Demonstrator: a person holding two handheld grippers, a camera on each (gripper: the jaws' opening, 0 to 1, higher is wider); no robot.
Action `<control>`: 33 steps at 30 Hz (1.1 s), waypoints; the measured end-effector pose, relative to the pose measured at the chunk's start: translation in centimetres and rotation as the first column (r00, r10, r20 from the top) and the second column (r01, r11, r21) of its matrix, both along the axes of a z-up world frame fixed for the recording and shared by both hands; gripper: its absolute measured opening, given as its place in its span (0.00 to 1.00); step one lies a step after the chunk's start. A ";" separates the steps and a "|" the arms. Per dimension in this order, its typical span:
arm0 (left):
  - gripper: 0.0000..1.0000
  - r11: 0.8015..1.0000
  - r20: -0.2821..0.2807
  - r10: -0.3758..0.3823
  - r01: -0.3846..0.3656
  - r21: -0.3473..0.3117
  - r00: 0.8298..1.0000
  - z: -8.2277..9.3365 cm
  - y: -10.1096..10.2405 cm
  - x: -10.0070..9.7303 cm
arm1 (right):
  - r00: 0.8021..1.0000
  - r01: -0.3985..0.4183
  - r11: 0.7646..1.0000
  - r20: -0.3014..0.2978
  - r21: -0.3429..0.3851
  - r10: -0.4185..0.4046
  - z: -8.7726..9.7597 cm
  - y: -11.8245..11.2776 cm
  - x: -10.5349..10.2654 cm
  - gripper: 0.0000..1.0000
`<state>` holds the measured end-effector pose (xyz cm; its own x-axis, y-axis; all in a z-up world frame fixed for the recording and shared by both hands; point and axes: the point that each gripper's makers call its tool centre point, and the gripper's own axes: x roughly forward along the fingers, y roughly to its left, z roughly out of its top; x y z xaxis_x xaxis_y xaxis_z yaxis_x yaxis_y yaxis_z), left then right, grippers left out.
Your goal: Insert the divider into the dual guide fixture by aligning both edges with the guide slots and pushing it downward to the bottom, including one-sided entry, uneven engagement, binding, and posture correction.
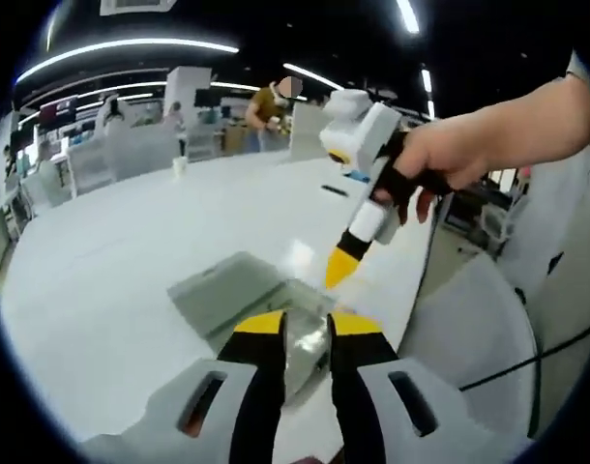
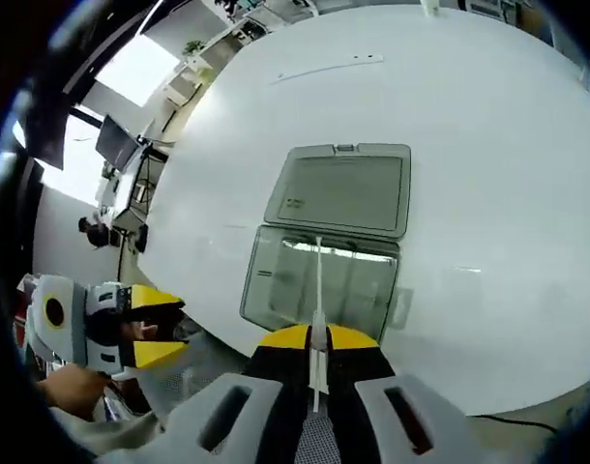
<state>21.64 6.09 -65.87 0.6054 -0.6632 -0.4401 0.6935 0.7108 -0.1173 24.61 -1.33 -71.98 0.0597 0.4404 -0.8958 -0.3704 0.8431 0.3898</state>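
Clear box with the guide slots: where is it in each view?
Left gripper view: clear box low centre, just past the left gripper, below the right gripper.
Right gripper view: centre, beyond the right gripper holding the divider.
Shared landmark: its grey lid, lying open on the white table.

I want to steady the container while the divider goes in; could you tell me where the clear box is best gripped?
Grip the clear box by its near wall, coming from above: the rim is open and thin. The divider stands across the middle, and the opened lid blocks the far side.
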 end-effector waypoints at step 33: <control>0.55 0.992 -0.002 0.044 -0.043 0.116 0.999 -1.6 0.9 -0.1 | 0.990 0.066 0.990 -0.119 -0.121 -0.081 -1.3 0.8 -0.1 0.00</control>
